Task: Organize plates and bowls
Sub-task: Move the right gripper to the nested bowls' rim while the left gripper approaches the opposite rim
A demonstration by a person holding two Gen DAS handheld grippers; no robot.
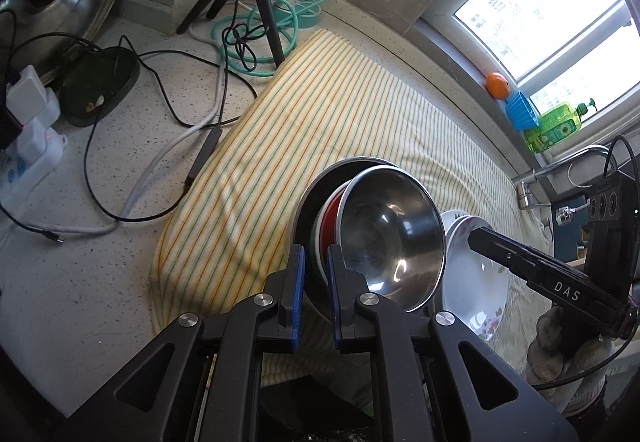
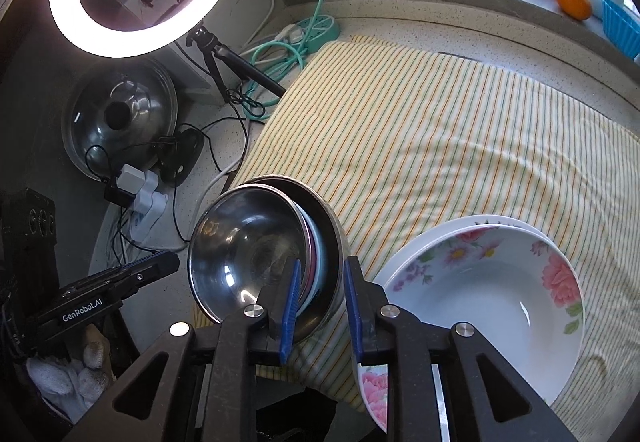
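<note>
A stack of nested bowls stands tilted on the striped towel: a steel bowl innermost, a red bowl and an outer steel bowl. My left gripper is shut on the near rims of the stack. In the right wrist view my right gripper straddles the rims of the same stack, and its blue pads stand a little apart from them, so it is open. Two floral deep plates lie stacked to the right of the bowls.
A ring light on a tripod, loose cables, a power strip and a pot lid crowd the counter left of the towel. An orange and a green bottle sit on the window sill. A faucet is at the right.
</note>
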